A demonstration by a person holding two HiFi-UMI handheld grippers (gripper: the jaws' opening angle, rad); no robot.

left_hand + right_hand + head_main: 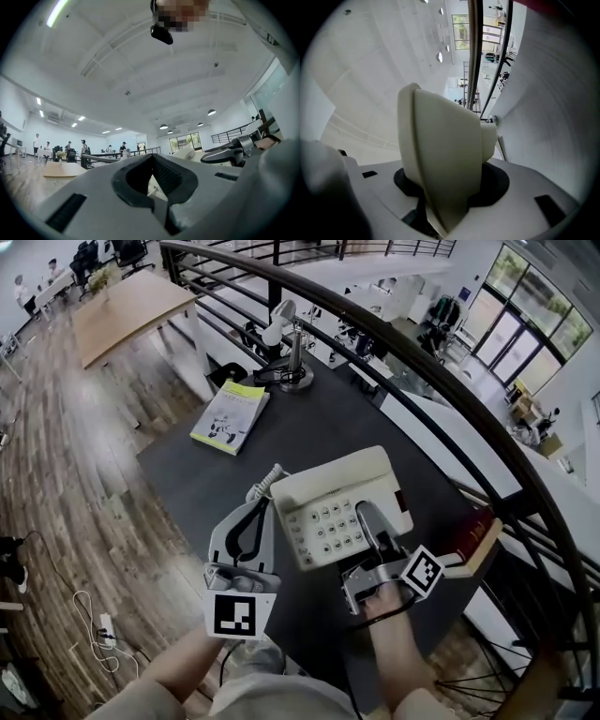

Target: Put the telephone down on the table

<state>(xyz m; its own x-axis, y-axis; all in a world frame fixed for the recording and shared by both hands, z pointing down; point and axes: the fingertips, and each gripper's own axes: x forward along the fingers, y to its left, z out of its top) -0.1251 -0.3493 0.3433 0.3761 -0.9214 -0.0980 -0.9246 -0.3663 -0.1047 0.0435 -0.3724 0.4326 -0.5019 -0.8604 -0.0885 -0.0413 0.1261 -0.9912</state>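
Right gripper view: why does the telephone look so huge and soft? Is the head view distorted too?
Right gripper view: the telephone sits right at the lens, so it looms with soft edges. Head view: wide-angle bend curves the railing; the telephone there is sharp, evenly lit.

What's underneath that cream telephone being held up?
The dark table lies below the telephone, and a reddish book shows past its right edge. Whatever sits directly beneath the telephone is covered by it.
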